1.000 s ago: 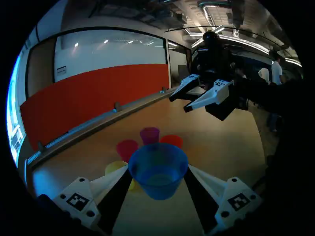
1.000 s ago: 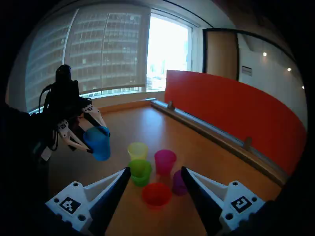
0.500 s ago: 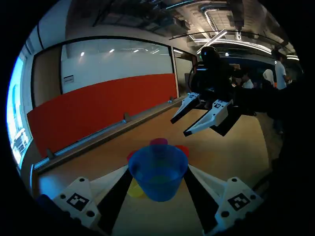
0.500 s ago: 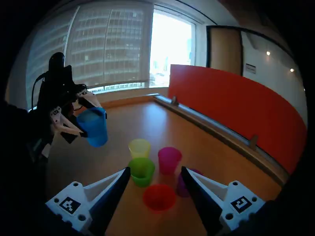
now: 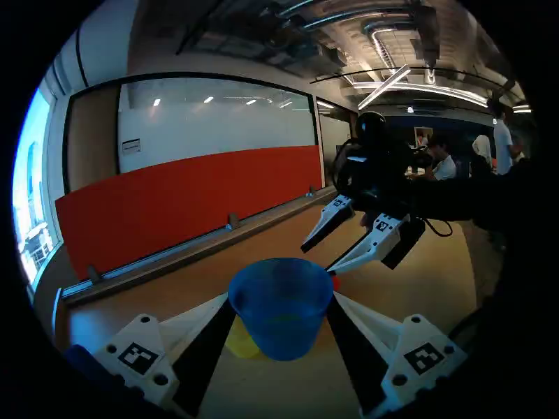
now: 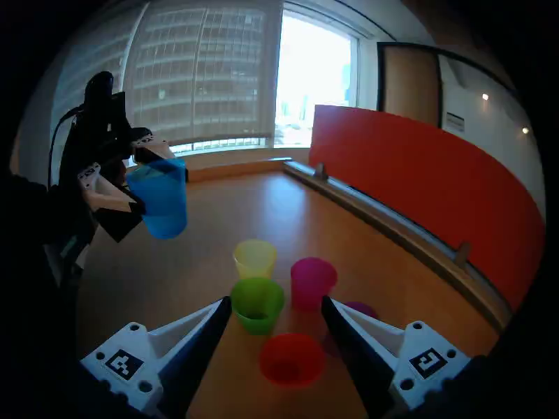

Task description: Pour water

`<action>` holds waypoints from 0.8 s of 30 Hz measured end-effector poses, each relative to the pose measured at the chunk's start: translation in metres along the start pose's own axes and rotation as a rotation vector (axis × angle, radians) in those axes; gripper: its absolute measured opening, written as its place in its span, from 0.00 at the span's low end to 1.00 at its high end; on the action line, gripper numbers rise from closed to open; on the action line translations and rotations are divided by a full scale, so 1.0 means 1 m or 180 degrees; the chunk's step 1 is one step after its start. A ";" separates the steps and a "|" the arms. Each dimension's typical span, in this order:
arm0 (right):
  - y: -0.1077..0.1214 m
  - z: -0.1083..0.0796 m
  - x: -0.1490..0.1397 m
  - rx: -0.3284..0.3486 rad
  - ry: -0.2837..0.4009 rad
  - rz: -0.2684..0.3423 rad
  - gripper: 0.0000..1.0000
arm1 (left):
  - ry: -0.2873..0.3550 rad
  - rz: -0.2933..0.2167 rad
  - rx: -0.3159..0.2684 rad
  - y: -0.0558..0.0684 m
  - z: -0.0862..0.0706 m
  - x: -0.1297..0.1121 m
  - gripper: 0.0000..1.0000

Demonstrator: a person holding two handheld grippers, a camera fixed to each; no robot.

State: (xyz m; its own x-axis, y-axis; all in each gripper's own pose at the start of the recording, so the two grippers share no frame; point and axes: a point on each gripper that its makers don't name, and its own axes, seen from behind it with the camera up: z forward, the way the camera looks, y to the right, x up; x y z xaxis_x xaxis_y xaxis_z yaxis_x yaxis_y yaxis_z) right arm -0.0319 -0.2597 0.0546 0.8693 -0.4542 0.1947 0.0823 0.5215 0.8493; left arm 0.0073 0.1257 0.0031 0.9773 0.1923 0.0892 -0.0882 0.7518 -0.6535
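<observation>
The blue cup [image 5: 281, 318] is gripped between the jaws of the left gripper [image 5: 279, 302], one finger pressing on each side of its wall. It is held close in front of that gripper's camera with its open mouth up. Its translucent wall shows a paler tint low inside, but I cannot tell whether that is water. In the right gripper view the same blue cup [image 6: 159, 197] hangs in the air, roughly upright, above the desk [image 6: 209, 230]. It is carried there by the left gripper [image 6: 133, 187], well to the left of a cluster of cups and higher than them. That cluster stands on the desk: a yellow cup [image 6: 255, 258] farthest back, a green cup [image 6: 257, 307] just in front of it, and a magenta cup [image 6: 312, 279] beside them. A red cup [image 6: 291, 358] is nearest, and a purple cup [image 6: 360, 311] is partly hidden by a finger. The right gripper [image 6: 274, 302] has its jaws spread wide and grasps nothing; the green and red cups show in the gap between its fingers. In the left gripper view the right gripper [image 5: 318, 260] hangs beyond the blue cup, jaws apart, held by a dark sleeve [image 5: 482, 199]. Part of the yellow cup [image 5: 241, 339] peeks out below the blue one. A red partition [image 6: 433, 174] runs along the far edge of the desk, with bright windows [image 6: 314, 77] behind. People [image 5: 499, 140] stand in the distance.
</observation>
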 end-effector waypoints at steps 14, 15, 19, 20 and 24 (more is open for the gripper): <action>-0.007 0.027 -0.012 0.0125 -0.0140 -0.0018 0.99 | 0.0169 -0.0162 0.0152 -0.018 -0.015 0.008 0.86; -0.008 0.029 -0.014 0.0130 -0.0154 -0.0020 0.99 | 0.0178 -0.0165 0.0164 -0.019 -0.016 0.009 0.86; -0.009 0.036 -0.018 0.0154 -0.0199 -0.0013 0.99 | 0.0214 -0.0174 0.0205 -0.023 -0.019 0.009 0.86; -0.009 0.037 -0.019 0.0161 -0.0207 -0.0008 0.99 | 0.0222 -0.0177 0.0215 -0.024 -0.019 0.010 0.86; -0.010 0.043 -0.024 0.0183 -0.0252 0.0001 0.99 | 0.0246 -0.0190 0.0236 -0.027 -0.022 0.010 0.86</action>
State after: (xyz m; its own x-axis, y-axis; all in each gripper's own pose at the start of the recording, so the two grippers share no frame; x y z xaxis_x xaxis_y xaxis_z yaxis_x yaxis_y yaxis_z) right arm -0.0745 -0.2847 0.0624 0.8279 -0.5110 0.2311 0.0521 0.4804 0.8755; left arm 0.0237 0.0937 0.0046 0.9929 0.0988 0.0663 -0.0407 0.8055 -0.5912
